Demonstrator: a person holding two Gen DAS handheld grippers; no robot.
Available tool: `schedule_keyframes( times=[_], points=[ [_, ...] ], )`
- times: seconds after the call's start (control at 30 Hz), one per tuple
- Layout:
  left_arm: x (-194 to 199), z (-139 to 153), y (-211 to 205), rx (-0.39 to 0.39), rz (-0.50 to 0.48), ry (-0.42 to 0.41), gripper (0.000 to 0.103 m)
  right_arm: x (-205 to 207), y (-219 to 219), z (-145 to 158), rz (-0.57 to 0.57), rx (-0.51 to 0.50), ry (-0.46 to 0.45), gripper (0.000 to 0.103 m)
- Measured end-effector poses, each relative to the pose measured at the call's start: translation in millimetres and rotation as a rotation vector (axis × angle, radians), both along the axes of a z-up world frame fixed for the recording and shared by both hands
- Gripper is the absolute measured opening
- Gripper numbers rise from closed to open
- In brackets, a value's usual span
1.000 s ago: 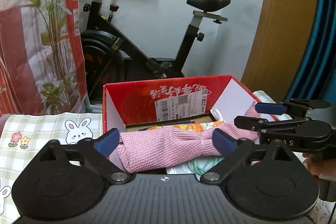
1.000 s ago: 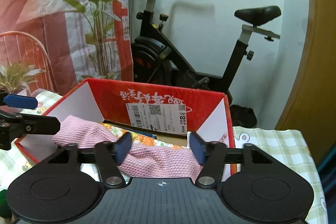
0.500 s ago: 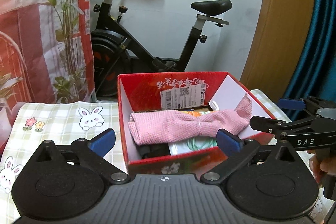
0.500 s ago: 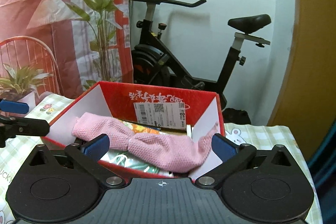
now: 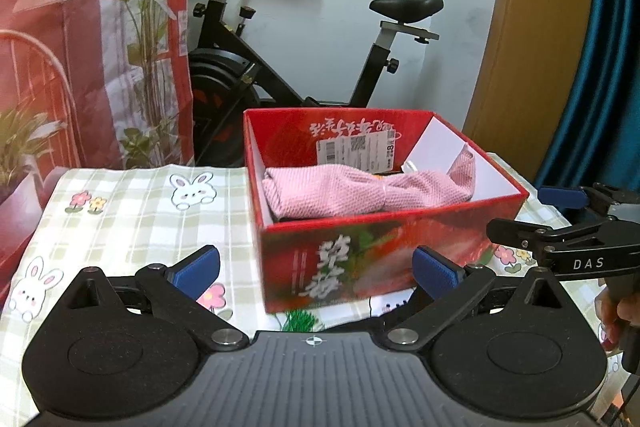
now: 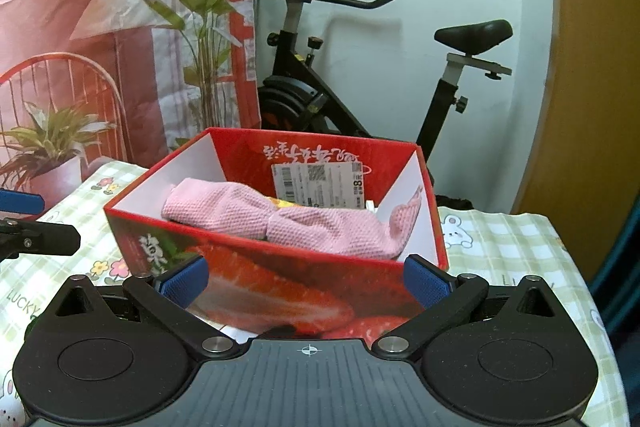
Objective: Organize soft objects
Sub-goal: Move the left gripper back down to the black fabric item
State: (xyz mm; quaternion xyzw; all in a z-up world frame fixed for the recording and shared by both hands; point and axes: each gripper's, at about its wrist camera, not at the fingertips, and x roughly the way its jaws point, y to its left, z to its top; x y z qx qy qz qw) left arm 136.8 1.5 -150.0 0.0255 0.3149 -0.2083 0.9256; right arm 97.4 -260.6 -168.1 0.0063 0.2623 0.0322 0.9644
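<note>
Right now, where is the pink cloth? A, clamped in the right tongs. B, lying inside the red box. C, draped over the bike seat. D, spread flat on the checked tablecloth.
B: the pink cloth lies across the inside of the red box, one end leaning up against the side wall, and the right tongs stand open and hold nothing.

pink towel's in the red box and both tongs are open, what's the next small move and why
Probably tuck in the pink towel's right end: it climbs the red box's side wall while the rest lies flat inside. The open, empty right tongs sit nearest that corner.
</note>
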Motion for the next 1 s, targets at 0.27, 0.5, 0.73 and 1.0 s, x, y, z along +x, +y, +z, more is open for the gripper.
schedule_keyframes(
  times=[0.27, 0.5, 0.73, 1.0],
  points=[
    [-19.6, -16.2, 2.0, 0.001, 0.007, 0.024, 0.103, -22.0, 0.6, -22.0, -0.002, 0.003, -0.001, 0.103],
    [-30.4, -35.2, 5.7, 0.013, 0.004, 0.055, 0.103, -38.9, -2.7, -48.4, -0.017, 0.032, 0.029, 0.103],
    [-31.1, -52.4, 13.1, 0.019, 0.024, 0.099, 0.103, -48.4, -6.3, -76.5, -0.027, 0.039, 0.079, 0.103],
    [-24.2, -68.3, 17.2, 0.003, 0.042, 0.147, 0.102, -44.8, -9.9, -92.5, -0.033, 0.054, 0.107, 0.103]
  ],
)
